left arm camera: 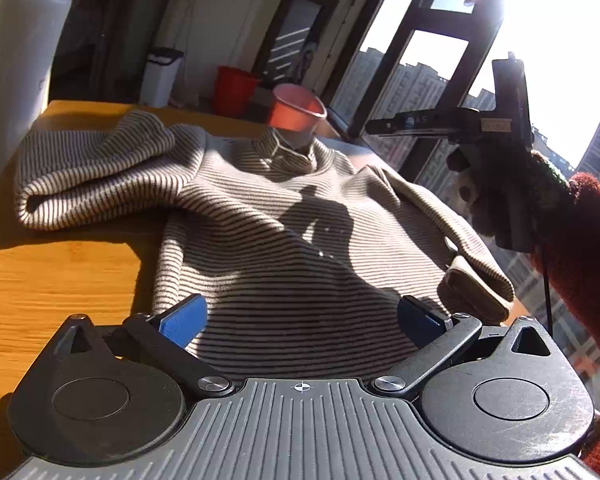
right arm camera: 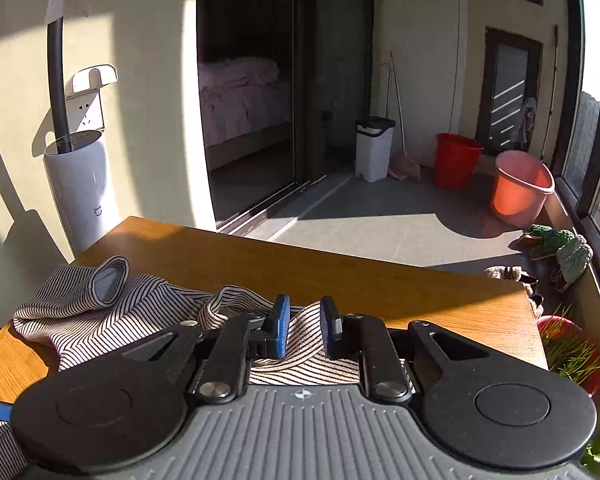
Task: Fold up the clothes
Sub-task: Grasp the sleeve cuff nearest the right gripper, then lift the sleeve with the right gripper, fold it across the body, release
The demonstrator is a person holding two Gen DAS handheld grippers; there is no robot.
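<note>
A brown-and-cream striped sweater [left arm camera: 284, 248] lies spread on the wooden table [left arm camera: 40, 280], collar [left arm camera: 292, 148] at the far side. Its left sleeve [left arm camera: 92, 176] is folded in a heap, and its right sleeve ends in a cuff [left arm camera: 472, 292] near the table's right edge. My left gripper [left arm camera: 302, 320] is open wide over the sweater's lower hem, holding nothing. A gloved hand [left arm camera: 496, 196] holds the right gripper's black body [left arm camera: 508, 128] above the right shoulder. In the right wrist view my right gripper [right arm camera: 305, 328] stands narrowly open, with the sweater [right arm camera: 140, 312] showing through the gap.
The table's far edge [right arm camera: 380, 280] drops to a grey floor. There stand a pink bucket [right arm camera: 520, 188], a red bucket [right arm camera: 456, 160] and a white bin [right arm camera: 374, 148]. A white cylinder [right arm camera: 80, 184] stands left of the table. Slippers [right arm camera: 556, 248] and a potted plant [right arm camera: 572, 352] sit by the window.
</note>
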